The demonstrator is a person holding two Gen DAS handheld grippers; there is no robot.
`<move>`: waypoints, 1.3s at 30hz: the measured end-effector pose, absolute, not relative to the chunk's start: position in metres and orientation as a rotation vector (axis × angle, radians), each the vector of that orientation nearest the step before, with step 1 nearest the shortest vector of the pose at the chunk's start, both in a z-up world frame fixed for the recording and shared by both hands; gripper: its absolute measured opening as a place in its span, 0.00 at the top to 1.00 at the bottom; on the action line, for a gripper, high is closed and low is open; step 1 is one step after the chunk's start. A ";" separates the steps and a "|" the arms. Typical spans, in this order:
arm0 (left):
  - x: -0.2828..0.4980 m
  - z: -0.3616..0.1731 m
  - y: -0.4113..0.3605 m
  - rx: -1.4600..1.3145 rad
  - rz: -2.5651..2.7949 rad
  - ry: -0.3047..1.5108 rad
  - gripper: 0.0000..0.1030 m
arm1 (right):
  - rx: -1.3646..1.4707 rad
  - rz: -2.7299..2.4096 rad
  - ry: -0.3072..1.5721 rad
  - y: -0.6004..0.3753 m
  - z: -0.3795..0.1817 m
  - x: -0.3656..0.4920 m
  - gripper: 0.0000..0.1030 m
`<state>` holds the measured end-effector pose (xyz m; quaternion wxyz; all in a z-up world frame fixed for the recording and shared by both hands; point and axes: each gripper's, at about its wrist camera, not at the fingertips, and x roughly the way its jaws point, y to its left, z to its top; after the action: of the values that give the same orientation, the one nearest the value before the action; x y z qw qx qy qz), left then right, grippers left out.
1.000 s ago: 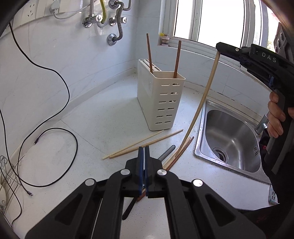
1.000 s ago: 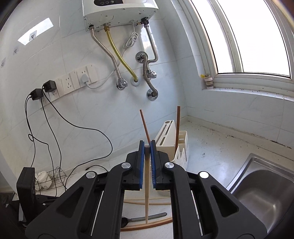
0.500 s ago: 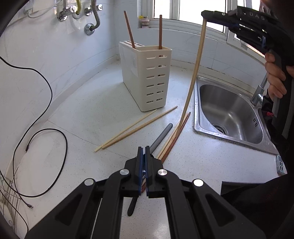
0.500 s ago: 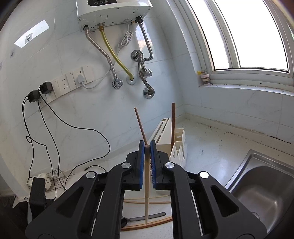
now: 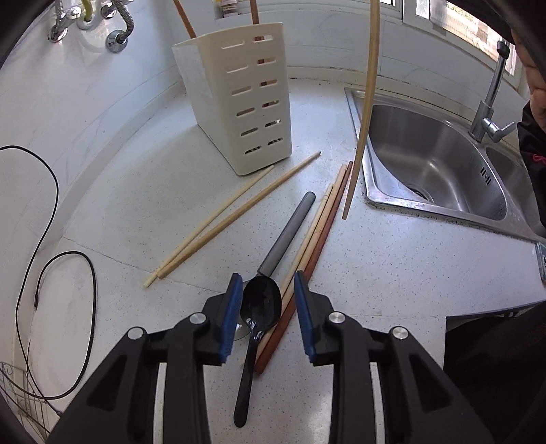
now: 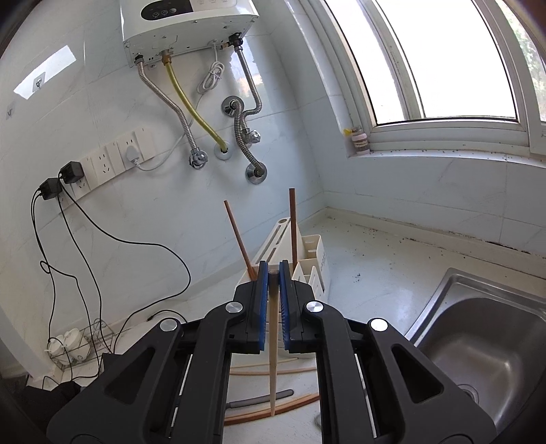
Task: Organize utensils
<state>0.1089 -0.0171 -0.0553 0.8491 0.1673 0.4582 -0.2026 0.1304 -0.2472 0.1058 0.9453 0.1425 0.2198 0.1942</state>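
Observation:
A cream slotted utensil holder [image 5: 239, 99] stands on the white counter with two brown chopsticks [image 6: 292, 225] upright in it. My left gripper [image 5: 268, 300] is open, its jaws either side of the bowl of a black spoon [image 5: 261, 304] lying on the counter. Beside the spoon lie a grey handle [image 5: 290, 232], a reddish and pale chopstick bundle [image 5: 317, 232] and two pale chopsticks [image 5: 232, 218]. My right gripper [image 6: 273, 276] is shut on the top of a pale chopstick [image 6: 273, 358], which hangs down above the counter [image 5: 363, 112], right of the holder.
A steel sink [image 5: 433, 160] with a tap [image 5: 488, 95] lies to the right. Black cables [image 5: 51, 259] trail over the counter at the left. Wall pipes [image 6: 245, 136], sockets [image 6: 112, 160] and a water heater [image 6: 184, 24] are behind the holder.
My left gripper has opened and dropped towards the counter, now straddling the black spoon's bowl. My right gripper has carried the pale chopstick a little closer to the holder.

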 end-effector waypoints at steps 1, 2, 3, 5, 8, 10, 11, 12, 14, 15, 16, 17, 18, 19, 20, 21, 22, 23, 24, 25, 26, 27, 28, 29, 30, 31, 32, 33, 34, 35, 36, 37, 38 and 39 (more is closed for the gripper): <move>0.111 -0.058 -0.018 0.357 -0.430 0.972 0.70 | 0.297 0.392 0.452 -0.249 0.104 0.130 0.94; 0.112 -0.060 -0.018 0.365 -0.430 0.982 0.70 | 0.299 0.387 0.456 -0.250 0.103 0.130 0.94; 0.114 -0.063 -0.019 0.368 -0.433 0.991 0.70 | 0.302 0.379 0.455 -0.252 0.102 0.129 0.94; 0.115 -0.066 -0.021 0.372 -0.441 1.005 0.70 | 0.305 0.372 0.458 -0.254 0.102 0.128 0.94; 0.117 -0.069 -0.024 0.387 -0.447 1.010 0.70 | 0.308 0.357 0.456 -0.256 0.102 0.127 0.94; 0.119 -0.071 -0.023 0.380 -0.451 1.021 0.70 | 0.313 0.353 0.458 -0.258 0.102 0.127 0.94; 0.120 -0.072 -0.022 0.370 -0.449 1.026 0.70 | 0.315 0.352 0.460 -0.258 0.102 0.128 0.94; 0.121 -0.073 -0.020 0.362 -0.447 1.030 0.70 | 0.316 0.350 0.460 -0.259 0.101 0.128 0.94; 0.125 -0.075 -0.017 0.350 -0.439 1.041 0.70 | 0.316 0.347 0.462 -0.258 0.101 0.127 0.94; 0.126 -0.076 -0.016 0.347 -0.437 1.050 0.71 | 0.316 0.343 0.463 -0.258 0.101 0.127 0.94; 0.126 -0.078 -0.014 0.344 -0.435 1.055 0.72 | 0.318 0.342 0.465 -0.258 0.101 0.128 0.94; 0.127 -0.079 -0.013 0.341 -0.432 1.061 0.74 | 0.318 0.342 0.466 -0.258 0.101 0.128 0.94; 0.127 -0.079 -0.012 0.338 -0.427 1.065 0.75 | 0.320 0.343 0.466 -0.258 0.101 0.128 0.94; 0.128 -0.081 -0.011 0.332 -0.422 1.071 0.76 | 0.322 0.345 0.468 -0.258 0.101 0.128 0.94; 0.130 -0.082 -0.010 0.328 -0.418 1.081 0.81 | 0.322 0.346 0.468 -0.257 0.101 0.129 0.94; 0.131 -0.084 -0.009 0.327 -0.411 1.088 0.84 | 0.321 0.348 0.467 -0.257 0.101 0.129 0.94; 0.132 -0.085 -0.008 0.322 -0.406 1.094 0.86 | 0.321 0.350 0.468 -0.257 0.101 0.129 0.94; 0.132 -0.085 -0.007 0.312 -0.404 1.094 0.87 | 0.320 0.351 0.468 -0.257 0.101 0.129 0.94; 0.133 -0.084 -0.005 0.299 -0.407 1.095 0.89 | 0.320 0.351 0.468 -0.257 0.101 0.129 0.94; 0.133 -0.083 -0.004 0.290 -0.410 1.096 0.90 | 0.320 0.353 0.468 -0.257 0.101 0.128 0.94; 0.133 -0.083 -0.003 0.287 -0.407 1.094 0.91 | 0.319 0.353 0.468 -0.257 0.100 0.128 0.94; 0.134 -0.082 -0.002 0.280 -0.406 1.093 0.93 | 0.320 0.352 0.469 -0.257 0.100 0.128 0.94; 0.134 -0.081 -0.001 0.274 -0.407 1.092 0.94 | 0.321 0.354 0.470 -0.256 0.100 0.128 0.94; 0.134 -0.080 -0.001 0.271 -0.404 1.088 0.95 | 0.321 0.355 0.470 -0.256 0.100 0.128 0.94; 0.135 -0.078 0.000 0.265 -0.404 1.084 0.97 | 0.320 0.354 0.471 -0.256 0.101 0.128 0.94; 0.135 -0.076 0.002 0.254 -0.403 1.077 0.97 | 0.319 0.356 0.471 -0.255 0.101 0.129 0.94; 0.134 -0.073 0.004 0.243 -0.399 1.070 0.97 | 0.318 0.356 0.470 -0.255 0.101 0.129 0.94; 0.133 -0.069 0.006 0.232 -0.398 1.061 0.97 | 0.317 0.356 0.469 -0.255 0.102 0.129 0.94; 0.133 -0.065 0.009 0.220 -0.400 1.049 0.97 | 0.316 0.359 0.470 -0.255 0.102 0.129 0.94; 0.133 -0.061 0.011 0.203 -0.402 1.037 0.97 | 0.313 0.358 0.469 -0.255 0.103 0.129 0.94; 0.132 -0.055 0.015 0.178 -0.405 1.023 0.97 | 0.311 0.357 0.466 -0.255 0.104 0.130 0.94; 0.133 -0.048 0.019 0.154 -0.403 1.007 0.97 | 0.310 0.359 0.465 -0.255 0.105 0.130 0.94; 0.133 -0.041 0.023 0.126 -0.403 0.986 0.97 | 0.308 0.361 0.462 -0.255 0.106 0.129 0.94; 0.133 -0.032 0.028 0.085 -0.412 0.961 0.97 | 0.304 0.364 0.458 -0.255 0.108 0.130 0.94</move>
<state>0.1326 0.0277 -0.0318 0.8655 0.0407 0.4589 -0.1968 0.1296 -0.2546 0.1079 0.9462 0.1493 0.2249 0.1786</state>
